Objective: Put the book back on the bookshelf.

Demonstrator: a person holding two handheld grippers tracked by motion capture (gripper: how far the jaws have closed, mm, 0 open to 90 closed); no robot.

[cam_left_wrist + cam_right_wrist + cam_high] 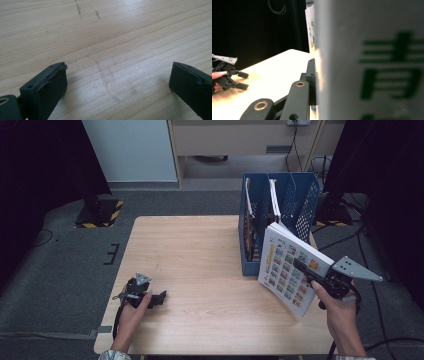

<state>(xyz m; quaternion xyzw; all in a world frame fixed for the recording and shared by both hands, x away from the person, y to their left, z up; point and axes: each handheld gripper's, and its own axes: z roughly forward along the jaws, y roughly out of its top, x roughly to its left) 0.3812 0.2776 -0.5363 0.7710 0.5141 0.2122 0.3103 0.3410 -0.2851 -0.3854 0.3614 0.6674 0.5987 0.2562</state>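
Observation:
A thick book (287, 267) with a white cover of small coloured pictures hangs tilted above the table's right side, just in front of the blue file rack (306, 195). My right gripper (301, 267) is shut on its right edge, with one black finger (311, 75) pressed against the cover. The book's grey spine (367, 62) with green print stands close in the right gripper view. My left gripper (161, 298) rests low on the wooden table (200, 250) near the front left. Its fingers stand wide open (117, 75) with bare wood between them.
The blue rack has several upright compartments. Books or folders (248, 220) stand in its left slots, and a white one (274, 197) leans in the middle. Dark stands and cables lie on the grey floor around the table.

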